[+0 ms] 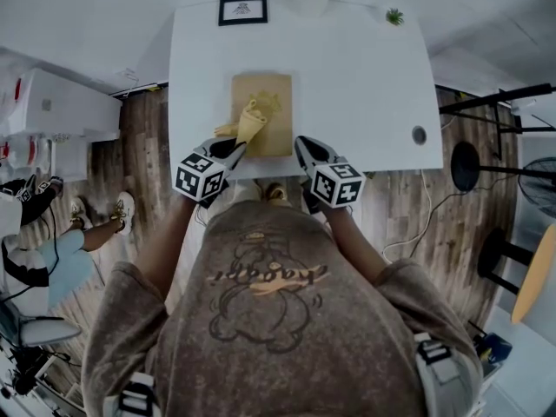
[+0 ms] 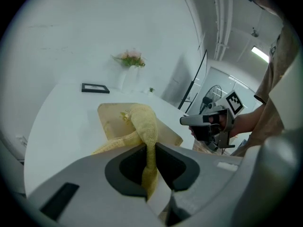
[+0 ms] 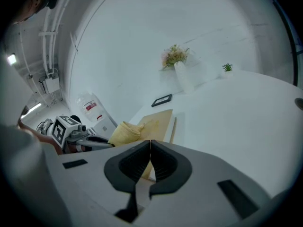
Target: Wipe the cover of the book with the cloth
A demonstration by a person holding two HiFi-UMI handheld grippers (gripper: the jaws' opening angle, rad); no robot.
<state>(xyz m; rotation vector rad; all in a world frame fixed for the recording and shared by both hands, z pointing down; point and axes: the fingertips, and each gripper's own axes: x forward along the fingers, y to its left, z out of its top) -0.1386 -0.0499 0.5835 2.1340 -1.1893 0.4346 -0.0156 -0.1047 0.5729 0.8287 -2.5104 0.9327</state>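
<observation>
Pinching the cloth over the book — the left gripper.

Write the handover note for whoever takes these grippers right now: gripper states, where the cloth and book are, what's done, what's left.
Left gripper: shut on the yellow cloth, whose free end lies bunched on the cover.
Right gripper: shut, empty, by the book's near right corner.
Book: closed and flat, tan cover up, near the front edge of the white table.
Done: cloth is gripped and on the cover. How much has been wiped cannot be told.
Left: drag the cloth across the whole cover.
</observation>
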